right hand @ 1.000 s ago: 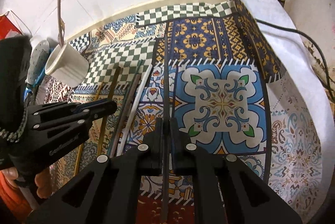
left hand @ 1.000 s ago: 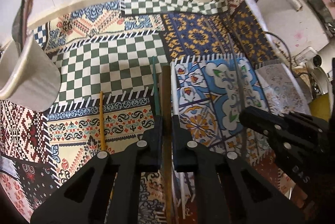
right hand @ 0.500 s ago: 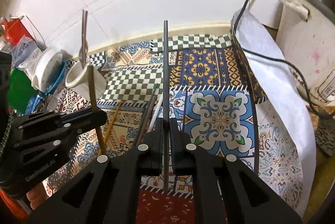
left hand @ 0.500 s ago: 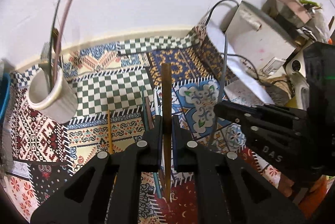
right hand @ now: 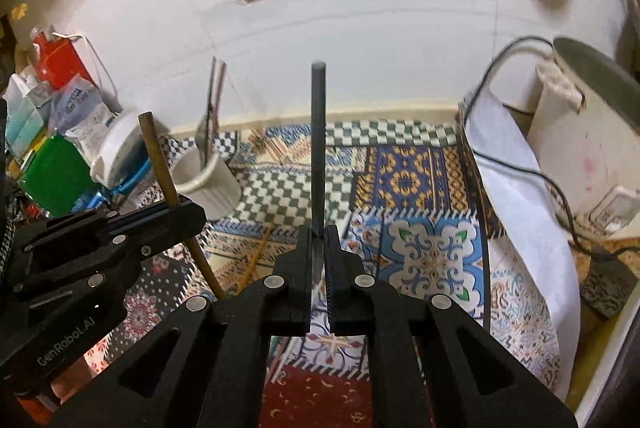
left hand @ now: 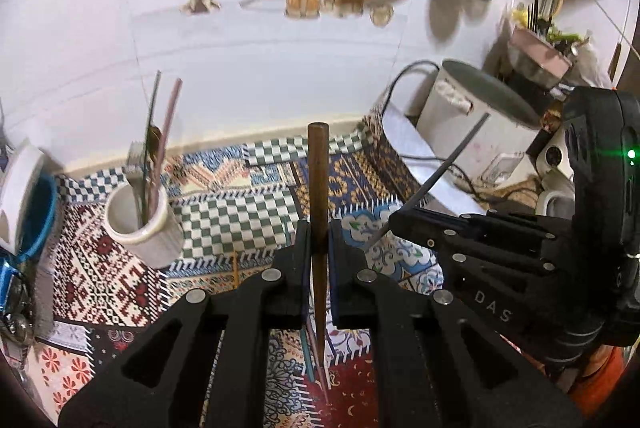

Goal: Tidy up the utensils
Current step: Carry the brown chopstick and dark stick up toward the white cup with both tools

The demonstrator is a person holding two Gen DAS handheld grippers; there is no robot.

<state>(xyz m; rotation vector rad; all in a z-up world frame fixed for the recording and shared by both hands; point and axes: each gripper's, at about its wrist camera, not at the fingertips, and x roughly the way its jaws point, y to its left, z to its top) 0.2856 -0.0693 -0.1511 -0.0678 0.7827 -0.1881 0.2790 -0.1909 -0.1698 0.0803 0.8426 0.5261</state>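
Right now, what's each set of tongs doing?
Left tongs: shut on the brown chopstick.
Right tongs: shut on the grey chopstick.

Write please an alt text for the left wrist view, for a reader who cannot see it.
The left tool is shut on a brown wooden chopstick that points up over a patterned tablecloth. At right, the right tool grips a thin dark chopstick. At left stands a white cup holding utensils.

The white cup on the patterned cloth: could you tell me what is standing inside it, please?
The white cup holds a fork, a pinkish stick and a thin dark stick, leaning on the rim. Their lower ends are hidden by the cup's wall.
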